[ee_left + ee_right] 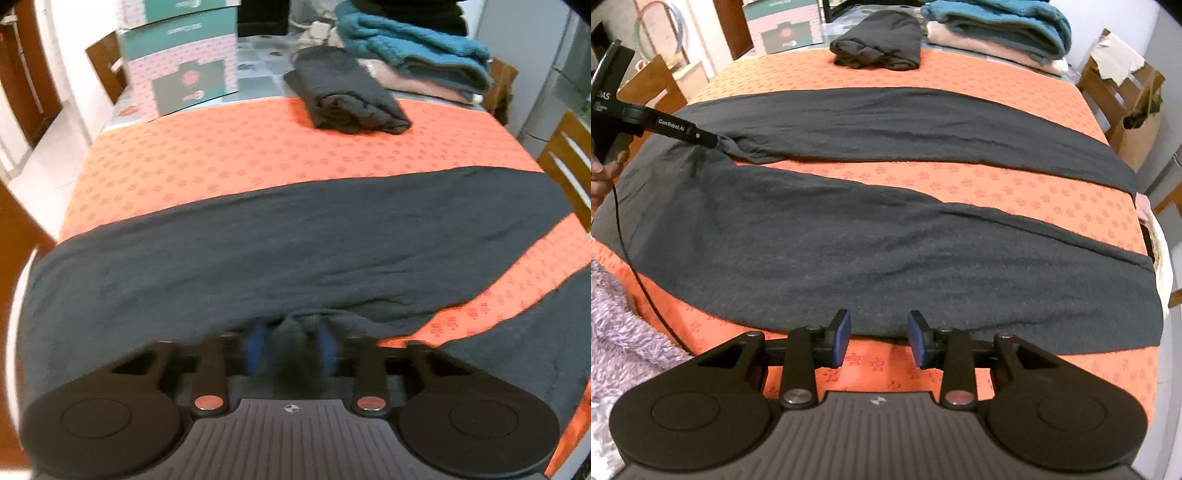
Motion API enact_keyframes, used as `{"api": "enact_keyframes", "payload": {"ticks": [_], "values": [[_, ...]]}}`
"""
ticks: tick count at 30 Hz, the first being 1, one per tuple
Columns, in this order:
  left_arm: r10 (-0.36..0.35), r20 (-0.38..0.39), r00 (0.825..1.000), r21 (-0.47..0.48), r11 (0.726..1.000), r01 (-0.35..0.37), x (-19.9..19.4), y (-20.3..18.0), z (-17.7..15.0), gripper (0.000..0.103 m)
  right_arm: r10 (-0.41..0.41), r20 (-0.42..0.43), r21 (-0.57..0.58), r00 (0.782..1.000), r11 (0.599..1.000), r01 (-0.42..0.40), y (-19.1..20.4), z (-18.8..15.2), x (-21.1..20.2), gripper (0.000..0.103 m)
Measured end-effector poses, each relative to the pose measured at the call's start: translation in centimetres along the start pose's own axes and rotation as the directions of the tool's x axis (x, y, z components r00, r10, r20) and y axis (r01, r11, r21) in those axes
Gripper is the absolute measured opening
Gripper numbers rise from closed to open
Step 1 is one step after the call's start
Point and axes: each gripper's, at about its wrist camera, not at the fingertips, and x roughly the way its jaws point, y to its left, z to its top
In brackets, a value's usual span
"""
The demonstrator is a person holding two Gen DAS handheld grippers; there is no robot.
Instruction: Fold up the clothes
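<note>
At the near edge of the surface (1034,192), the right claw (879,338) hovers with jaws apart and empty over the hem of the dark trousers (849,254); the left claw (291,343) is clamped on a bunch of their fabric. Both legs lie spread and unfolded. Beyond, one folded dark garment (879,44) and stacked towels (997,26) sit finished; a box (181,62) stands clear.

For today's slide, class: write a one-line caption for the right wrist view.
Right gripper open above dark trousers spread on the orange tablecloth; left gripper pinches the crotch.
</note>
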Motion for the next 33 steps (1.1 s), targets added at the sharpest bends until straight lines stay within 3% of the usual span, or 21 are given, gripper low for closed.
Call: {"api": "enact_keyframes", "payload": {"ticks": [7, 12, 16, 20, 27, 33], "values": [[-0.008, 0.081, 0.997, 0.035, 0.999, 0.005, -3.9, 0.7, -0.2, 0.005, -0.012, -0.007, 0.016, 1.0, 1.0, 0.012, -0.2, -0.3, 0.0, 0.039], [-0.013, 0.067, 0.998, 0.017, 1.0, 0.012, -5.0, 1.5, -1.1, 0.006, -0.031, -0.005, 0.047, 1.0, 0.998, 0.031, -0.8, -0.4, 0.2, 0.039], [0.0, 0.03, 1.0, -0.003, 1.0, 0.0, -4.0, 1.9, -1.7, 0.01, -0.045, 0.003, 0.086, 0.999, 0.995, 0.045, -1.4, -0.5, 0.1, 0.039], [-0.003, 0.065, 0.998, -0.031, 1.0, 0.005, -4.9, 2.6, -1.4, 0.019, -0.07, 0.021, 0.13, 0.997, 0.989, 0.066, -2.3, -0.4, -0.8, 0.039], [-0.015, 0.066, 0.998, -0.058, 0.998, 0.019, -6.7, 2.5, -0.9, 0.021, -0.147, 0.026, 0.276, 0.989, 0.952, 0.134, -6.5, -1.3, -3.0, 0.039], [0.011, 0.069, 0.998, -0.04, 0.999, -0.008, -7.8, 0.0, -1.0, 0.03, -0.214, 0.025, 0.348, 0.976, 0.917, 0.193, -11.3, -2.5, -4.5, 0.039]]}}
